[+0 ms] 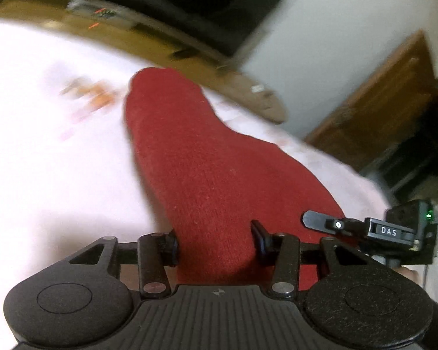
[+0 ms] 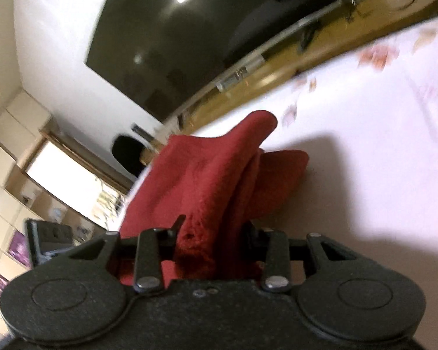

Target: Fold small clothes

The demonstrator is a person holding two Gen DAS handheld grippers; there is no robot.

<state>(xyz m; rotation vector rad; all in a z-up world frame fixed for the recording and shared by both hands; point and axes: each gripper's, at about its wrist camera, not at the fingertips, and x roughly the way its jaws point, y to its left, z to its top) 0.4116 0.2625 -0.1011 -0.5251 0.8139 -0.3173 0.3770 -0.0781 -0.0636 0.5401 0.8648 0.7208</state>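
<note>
While your left gripper and right gripper fingers both clamp the red knitted fabric garment | lifted off pale floral bedsheet | fold unfinished, laying flat remains

We see a red knit garment, soft and fuzzy, stretched lengthwise away from us over the pale sheet, its far end bunched.

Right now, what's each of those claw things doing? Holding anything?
Left gripper: shut on the red garment.
Right gripper: shut on the same red garment, bunched between its fingers.
</note>
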